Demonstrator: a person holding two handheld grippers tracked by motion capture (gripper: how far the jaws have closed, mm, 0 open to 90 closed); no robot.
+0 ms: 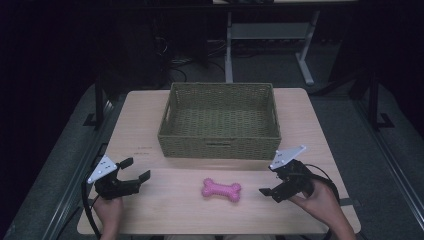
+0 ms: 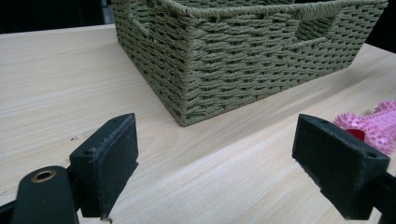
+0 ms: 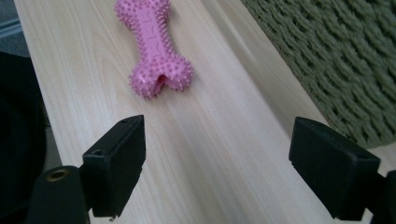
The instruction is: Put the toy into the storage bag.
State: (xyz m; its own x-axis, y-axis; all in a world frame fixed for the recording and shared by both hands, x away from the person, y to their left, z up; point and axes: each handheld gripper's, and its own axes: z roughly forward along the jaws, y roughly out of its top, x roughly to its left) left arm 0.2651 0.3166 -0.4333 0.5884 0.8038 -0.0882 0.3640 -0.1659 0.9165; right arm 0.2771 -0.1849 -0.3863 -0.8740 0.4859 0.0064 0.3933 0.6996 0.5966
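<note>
**Bone toy lying free, both tongs spread**

Rubber is what the pink bone toy (image 1: 221,190) appears to be made of, studded all over with small nubs. It lies flat on the wooden table (image 1: 150,210), just in front of the green woven basket (image 1: 220,145) and between the two grippers, touched by neither. The left gripper (image 1: 136,169) is held with its jaws spread wide and nothing between them; the right gripper (image 1: 275,181) is likewise spread, pointed toward the toy. The toy is judged light, soft and slightly springy, with nubs that should resist slipping. The narrow middle shaft is considered the best place to be pinched, since the knobbed ends are wider and rounded.
</note>
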